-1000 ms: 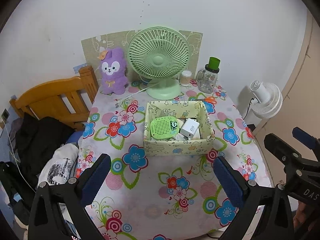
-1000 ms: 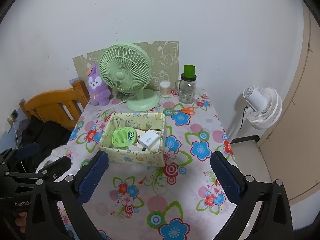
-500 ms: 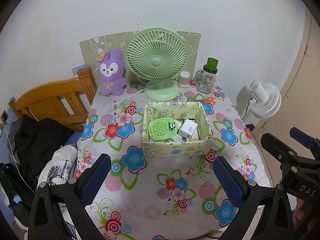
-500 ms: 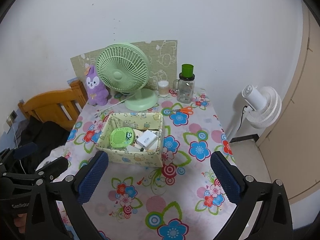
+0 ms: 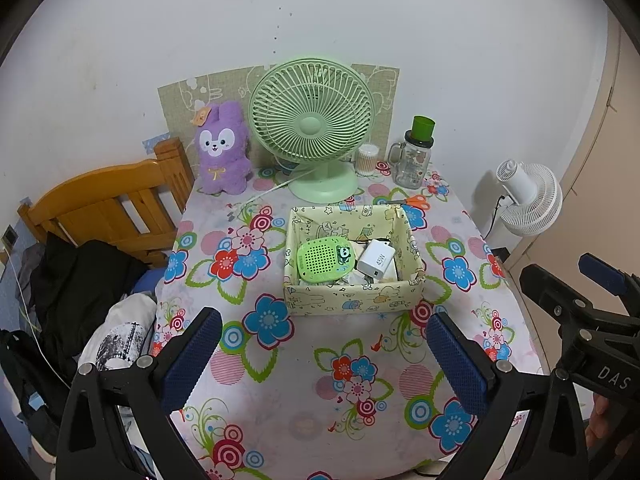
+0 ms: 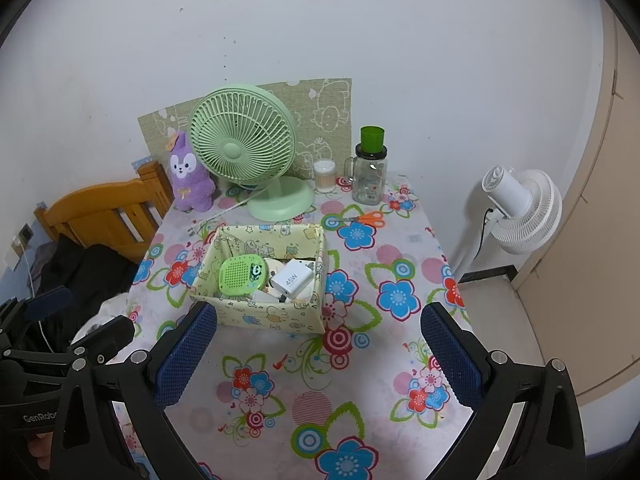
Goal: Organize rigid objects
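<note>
Reads "45W" on the one white plastic charger block [image 5: 375, 261], lying beside one green perforated panda-sticker case [image 5: 326, 258] inside the pale yellow cartoon-print fabric box [image 5: 352, 300] at mid table [image 5: 280, 380]. "DAS" on the right gripper [image 6: 318, 356], "GenRobo" on the left gripper [image 5: 324, 360]. Both sets of blue-padded fingers [image 5: 192, 358] spread wide, pinching nothing, above bare flowered cloth near the front edge. One pair of orange-handled scissors [image 6: 362, 219] behind the box. Two fans: green desk fan [image 5: 312, 120], white floor fan [image 5: 528, 204].
</note>
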Demonstrator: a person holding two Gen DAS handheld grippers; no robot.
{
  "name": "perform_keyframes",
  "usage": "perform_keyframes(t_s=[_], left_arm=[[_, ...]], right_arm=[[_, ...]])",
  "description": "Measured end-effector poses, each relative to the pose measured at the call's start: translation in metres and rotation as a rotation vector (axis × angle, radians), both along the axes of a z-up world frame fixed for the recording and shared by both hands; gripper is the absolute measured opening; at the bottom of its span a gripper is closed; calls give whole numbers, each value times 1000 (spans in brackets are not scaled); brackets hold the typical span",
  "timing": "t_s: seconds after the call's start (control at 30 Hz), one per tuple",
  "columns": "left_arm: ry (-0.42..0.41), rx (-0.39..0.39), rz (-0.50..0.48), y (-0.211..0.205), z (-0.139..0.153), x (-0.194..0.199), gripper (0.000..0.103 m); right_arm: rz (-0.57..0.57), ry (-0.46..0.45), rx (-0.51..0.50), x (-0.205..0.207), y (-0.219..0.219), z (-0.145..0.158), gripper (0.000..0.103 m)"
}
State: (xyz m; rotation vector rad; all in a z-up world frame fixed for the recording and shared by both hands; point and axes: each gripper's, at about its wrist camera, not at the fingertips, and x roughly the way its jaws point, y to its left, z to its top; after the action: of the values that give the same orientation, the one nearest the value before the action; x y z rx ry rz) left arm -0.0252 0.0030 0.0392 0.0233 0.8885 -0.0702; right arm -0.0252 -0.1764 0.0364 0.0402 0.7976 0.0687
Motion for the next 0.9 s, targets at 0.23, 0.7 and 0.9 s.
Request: perform_keyframes(t_s=[0.23,0.7,0.9], left_arm=[[-3,1,-1,0,0,-1,103],[-4,3,-4,1,1,1,103],[-6,5,-4,1,1,1,103]], right_arm=[[-1,-3,-4,0,-1,0,103],[-5,-2,-8,3,-1,0,103],[-5,-2,-8,3,-1,0,103]])
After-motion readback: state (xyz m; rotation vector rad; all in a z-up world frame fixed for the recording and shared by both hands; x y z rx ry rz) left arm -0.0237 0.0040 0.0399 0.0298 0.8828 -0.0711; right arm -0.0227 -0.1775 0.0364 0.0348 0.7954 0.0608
